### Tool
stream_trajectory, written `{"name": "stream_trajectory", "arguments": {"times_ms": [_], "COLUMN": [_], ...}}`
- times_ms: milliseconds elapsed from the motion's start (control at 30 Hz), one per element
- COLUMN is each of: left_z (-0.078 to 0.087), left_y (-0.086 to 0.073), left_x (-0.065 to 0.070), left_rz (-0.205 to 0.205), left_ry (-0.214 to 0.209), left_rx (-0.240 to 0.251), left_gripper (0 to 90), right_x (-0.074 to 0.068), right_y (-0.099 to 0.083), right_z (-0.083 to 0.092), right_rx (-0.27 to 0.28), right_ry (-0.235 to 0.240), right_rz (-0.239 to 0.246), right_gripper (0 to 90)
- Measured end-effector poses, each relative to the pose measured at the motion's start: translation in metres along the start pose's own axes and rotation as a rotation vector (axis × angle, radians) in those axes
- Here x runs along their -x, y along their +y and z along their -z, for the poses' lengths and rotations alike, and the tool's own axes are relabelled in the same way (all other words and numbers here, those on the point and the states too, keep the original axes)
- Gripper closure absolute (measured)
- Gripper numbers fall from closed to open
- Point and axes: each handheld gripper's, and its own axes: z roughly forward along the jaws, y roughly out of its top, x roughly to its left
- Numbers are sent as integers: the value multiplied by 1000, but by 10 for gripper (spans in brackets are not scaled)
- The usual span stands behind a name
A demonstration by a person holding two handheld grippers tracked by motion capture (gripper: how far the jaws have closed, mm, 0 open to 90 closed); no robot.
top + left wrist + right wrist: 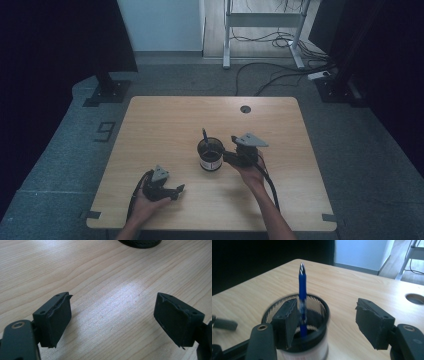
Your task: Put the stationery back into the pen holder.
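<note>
Two open grippers are in play, so keep them sorted: your left gripper (181, 188), low in the frame, rests with jaws wide and nothing between them; leave it parked. Your right gripper (325, 323), at centre frame, has its jaws parted and grips nothing. The blue pen (302, 296) stands upright in the mesh pen cup (323, 305) just ahead of that gripper. Judging by this, the release is done; draw straight back and level so the near pad clears the rim without tipping the cup on the table (160, 125).
</note>
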Motion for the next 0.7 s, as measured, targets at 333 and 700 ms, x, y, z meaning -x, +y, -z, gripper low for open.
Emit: {"name": "stream_trajectory", "arguments": {"times_ms": [333,700], "left_z": [0,1], "left_y": [0,0], "left_x": [-1,0], "left_rz": [7,7], "left_ry": [0,8], "left_rx": [2,4], "left_gripper": [146,146], "right_x": [24,37], "right_y": [-35,-88], "right_z": [44,75], "right_rx": [-43,-125], "right_ry": [-37,-70], "right_rz": [2,-51], "right_gripper": [331,334]}}
